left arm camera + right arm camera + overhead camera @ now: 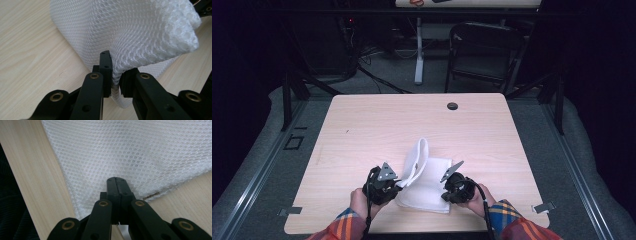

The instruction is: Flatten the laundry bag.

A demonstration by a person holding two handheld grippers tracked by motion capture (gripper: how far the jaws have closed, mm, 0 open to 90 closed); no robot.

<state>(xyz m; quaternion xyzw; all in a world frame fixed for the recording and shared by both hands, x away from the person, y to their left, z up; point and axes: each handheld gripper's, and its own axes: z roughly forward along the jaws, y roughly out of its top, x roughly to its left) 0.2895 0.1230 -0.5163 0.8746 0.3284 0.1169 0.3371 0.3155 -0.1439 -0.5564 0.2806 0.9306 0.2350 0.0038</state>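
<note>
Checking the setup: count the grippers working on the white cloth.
2. The left gripper pinches the cloth's lifted left edge; the right gripper, fingers shut, is at its right edge. No others seen.

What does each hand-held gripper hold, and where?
Left hand-held gripper pinches the white mesh cloth at a lifted fold; right hand-held gripper is shut on its edge.

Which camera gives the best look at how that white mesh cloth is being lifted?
The high view: the whole white mesh cloth shows, one edge raised in a loop. The left gripper view shows the pinched fold up close; the right gripper view shows flat mesh.
</note>
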